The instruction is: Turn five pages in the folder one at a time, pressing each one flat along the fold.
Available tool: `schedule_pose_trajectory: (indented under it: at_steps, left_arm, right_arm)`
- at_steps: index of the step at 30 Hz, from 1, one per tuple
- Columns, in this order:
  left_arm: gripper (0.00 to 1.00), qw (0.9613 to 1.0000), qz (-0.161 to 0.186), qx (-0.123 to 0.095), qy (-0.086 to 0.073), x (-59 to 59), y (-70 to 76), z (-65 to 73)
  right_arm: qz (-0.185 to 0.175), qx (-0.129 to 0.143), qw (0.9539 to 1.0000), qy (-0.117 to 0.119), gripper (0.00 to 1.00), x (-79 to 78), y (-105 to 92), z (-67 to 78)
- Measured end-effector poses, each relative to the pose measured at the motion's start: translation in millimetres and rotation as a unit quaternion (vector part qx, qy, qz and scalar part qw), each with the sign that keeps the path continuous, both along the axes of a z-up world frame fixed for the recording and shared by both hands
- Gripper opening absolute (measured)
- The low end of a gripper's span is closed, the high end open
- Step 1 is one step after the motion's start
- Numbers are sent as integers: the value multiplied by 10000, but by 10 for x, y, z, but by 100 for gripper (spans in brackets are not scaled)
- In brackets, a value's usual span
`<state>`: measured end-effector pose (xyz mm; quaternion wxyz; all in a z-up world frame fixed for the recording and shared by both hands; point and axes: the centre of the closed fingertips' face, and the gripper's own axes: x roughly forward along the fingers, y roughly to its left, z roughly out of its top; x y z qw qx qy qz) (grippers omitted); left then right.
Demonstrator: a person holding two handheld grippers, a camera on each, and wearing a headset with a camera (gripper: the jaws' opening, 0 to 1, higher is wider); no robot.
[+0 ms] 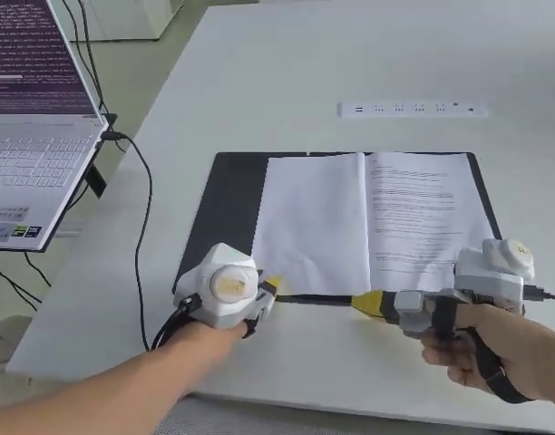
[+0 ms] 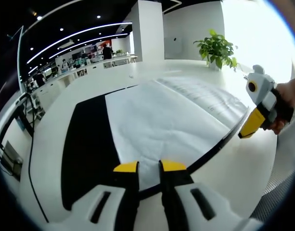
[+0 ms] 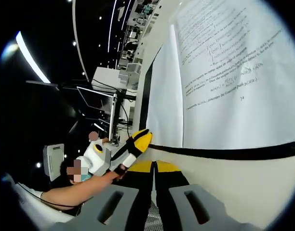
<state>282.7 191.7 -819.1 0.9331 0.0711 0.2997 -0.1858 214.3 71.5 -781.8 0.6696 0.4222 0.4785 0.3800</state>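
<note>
The folder lies open on the white table, black cover underneath. A blank white page is on its left and a printed page on its right. My left gripper rests at the folder's near left edge. Its yellow jaws are almost together over the blank page's near edge and hold nothing. My right gripper lies on its side just in front of the near edge, pointing left. Its jaws are shut and empty, with the printed page ahead of them.
An open laptop stands at the left on a lower surface, and its black cable runs down along the table's left edge. A white power strip lies beyond the folder. A potted plant stands far off.
</note>
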Motion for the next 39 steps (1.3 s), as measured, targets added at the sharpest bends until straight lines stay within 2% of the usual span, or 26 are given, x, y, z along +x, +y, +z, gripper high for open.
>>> schedule_pose_trajectory:
  at_steps: [3, 6, 8, 10, 12, 14, 15, 16, 17, 20, 23, 24, 25, 27, 29, 31, 32, 33, 35, 37, 39]
  left_arm:
    - [15, 9999, 120, -35, 38, -11, -4, 7]
    - [20, 9997, 118, -128, 164, -56, -34, 21]
    - [22, 9995, 47, -38, 322, -107, -44, 14]
    - [21, 9987, 55, 17, 500, -155, -27, 21]
    - [18, 9981, 115, -103, 591, -194, -12, 61]
    - [19, 9973, 183, -180, 681, -247, 19, 99]
    - [22, 9973, 199, -213, 673, -268, 28, 127]
    - [24, 9973, 200, -285, 649, -294, 31, 173]
    - [25, 9973, 187, -313, 642, -313, 32, 199]
    - [28, 9976, 113, -316, 600, -388, 39, 299]
    - [36, 9983, 44, -334, 476, -431, 34, 428]
    - [39, 9986, -2, -335, 407, -442, 26, 486]
    - [42, 9988, -37, -344, 340, -449, 15, 531]
    - [47, 9989, -138, -377, 252, -476, -25, 628]
    - [52, 9992, -239, -309, 119, -498, -54, 729]
    - [55, 9990, -298, -316, 72, -517, -79, 799]
    - [58, 9989, -316, -343, 3, -529, -96, 865]
    - [60, 9988, -323, -367, -52, -545, -107, 930]
    - [64, 9985, -274, -462, -108, -563, -113, 1009]
    - [69, 9983, -236, -513, -151, -600, -108, 1081]
    - [72, 9984, -204, -511, -161, -632, -93, 1113]
  right_arm:
    - [-39, -96, 9997, -234, 0, -52, -88, 125]
    - [-198, -396, 9972, -608, 0, -30, -253, 194]
    - [-333, -543, 9953, -733, 0, -39, -375, 260]
    - [-528, -758, 9910, -968, 0, -26, -513, 311]
    - [-676, -1014, 9862, -1124, 5, -39, -642, 350]
    - [-790, -1279, 9789, -1387, 14, -47, -756, 387]
    - [-819, -1459, 9742, -1513, 18, -50, -830, 390]
    - [-839, -1500, 9729, -1549, 22, -50, -848, 394]
    - [-865, -1630, 9692, -1633, 25, -80, -883, 419]
    - [-966, -1904, 9581, -1908, 32, -100, -971, 468]
    - [-1112, -2229, 9442, -2154, 44, -91, -1062, 497]
    - [-1128, -2371, 9377, -2276, 50, -86, -1095, 503]
    - [-1158, -2447, 9344, -2317, 53, -80, -1116, 508]
    - [-1148, -2606, 9272, -2432, 55, -79, -1154, 517]
    - [-1204, -2693, 9212, -2539, 55, -50, -1199, 530]
    - [-1274, -2784, 9141, -2659, 57, -27, -1237, 577]
    - [-1329, -2831, 9089, -2758, 58, -13, -1259, 622]
    - [-1391, -2919, 9014, -2879, 60, 8, -1297, 667]
    - [-1460, -2991, 8951, -2967, 64, 24, -1348, 703]
    - [-1431, -3139, 8850, -3127, 67, 17, -1400, 749]
    - [-1361, -3223, 8810, -3185, 68, -3, -1447, 760]
